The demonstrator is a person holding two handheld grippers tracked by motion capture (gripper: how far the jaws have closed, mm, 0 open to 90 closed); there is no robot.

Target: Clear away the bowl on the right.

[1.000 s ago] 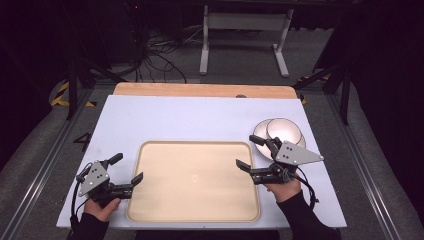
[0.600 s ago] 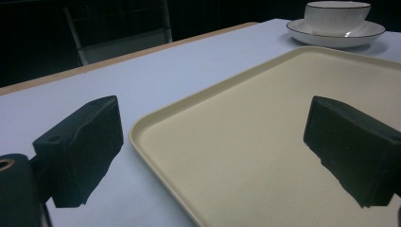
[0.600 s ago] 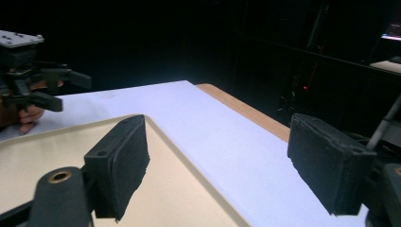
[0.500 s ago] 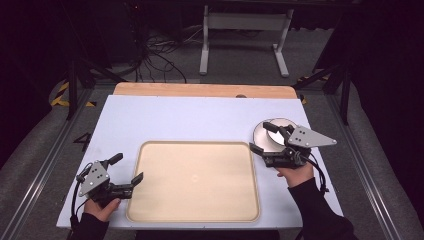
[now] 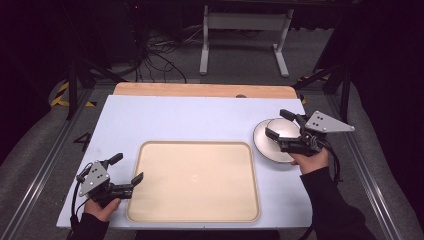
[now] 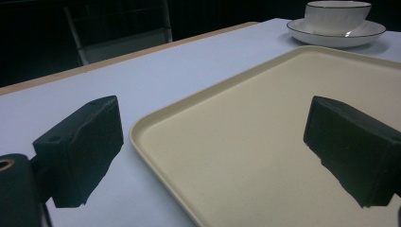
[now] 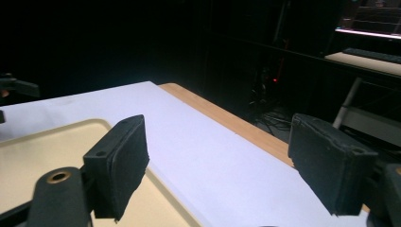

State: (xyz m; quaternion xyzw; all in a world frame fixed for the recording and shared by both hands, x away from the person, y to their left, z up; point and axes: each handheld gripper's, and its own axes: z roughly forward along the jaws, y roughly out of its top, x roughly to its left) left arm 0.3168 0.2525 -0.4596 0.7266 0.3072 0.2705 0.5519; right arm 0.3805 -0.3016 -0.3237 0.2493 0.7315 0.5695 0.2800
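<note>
Hard to judge from the high view whether the right tongs touch the cup or merely hang above it: jaws spread over its rim, hiding part of the bowl. In the right gripper view, both black jaws wide apart with nothing between them, so released. Saucer under the cup, its near edge covered by the right hand; cup and saucer at the worktop's right side, just beside the tray's far right corner. Left tongs likewise released, straddling the tray's left rim near its front corner, one jaw over the pale tray floor, the other over the worktop; contact with the rim not clear. Left hand cut off by the bottom edge, dark sleeves fading into shadow. Tray bare, cream-coloured, with a faint round mark at its middle. Worktop pale blue-white and matt, with a wooden strip along the far edge. Beyond it, grey floor, a tangle of cables and the legs of a white frame. Room otherwise very dark, the corners too black to make out; in the right gripper view, a small red light and a lit bench far off, too dim for detail.
</note>
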